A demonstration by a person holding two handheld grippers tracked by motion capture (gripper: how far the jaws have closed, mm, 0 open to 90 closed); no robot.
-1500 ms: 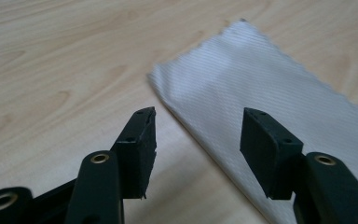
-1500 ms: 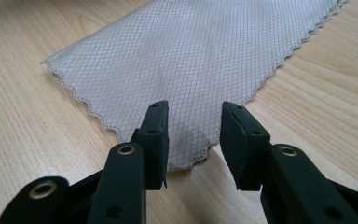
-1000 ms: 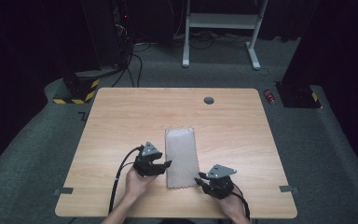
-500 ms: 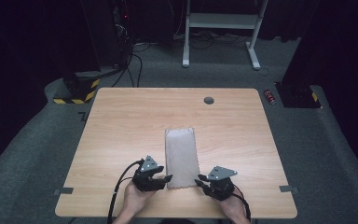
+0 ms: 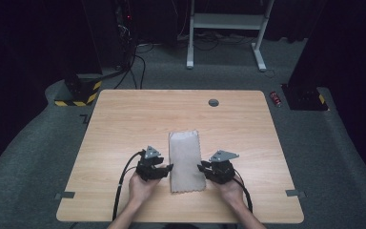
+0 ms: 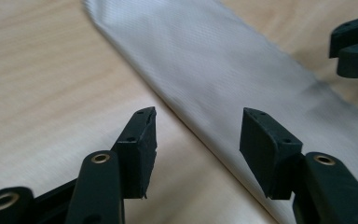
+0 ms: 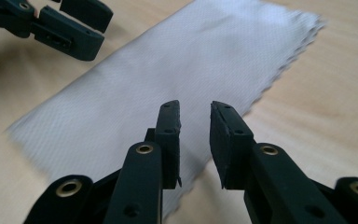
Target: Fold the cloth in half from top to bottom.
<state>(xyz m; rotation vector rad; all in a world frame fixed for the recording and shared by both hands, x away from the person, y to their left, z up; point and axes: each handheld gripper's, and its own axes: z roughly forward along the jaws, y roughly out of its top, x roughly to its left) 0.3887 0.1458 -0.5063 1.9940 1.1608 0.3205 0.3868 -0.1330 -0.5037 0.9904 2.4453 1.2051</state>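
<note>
Dark grey carpet is seen around the light wooden bench [image 5: 124,119], on which a pale grey cloth [image 5: 186,160] is laid flat as a long rectangle with a fine weave and zigzag-cut edges. It is flanked at its near end by both grippers. The left gripper [image 6: 198,133] is held with its fingers wide apart, the cloth's long edge running between them, untouched. The right gripper [image 7: 195,128] has been closing; its fingers stand narrowly apart above the cloth's edge, nothing pinched.
</note>
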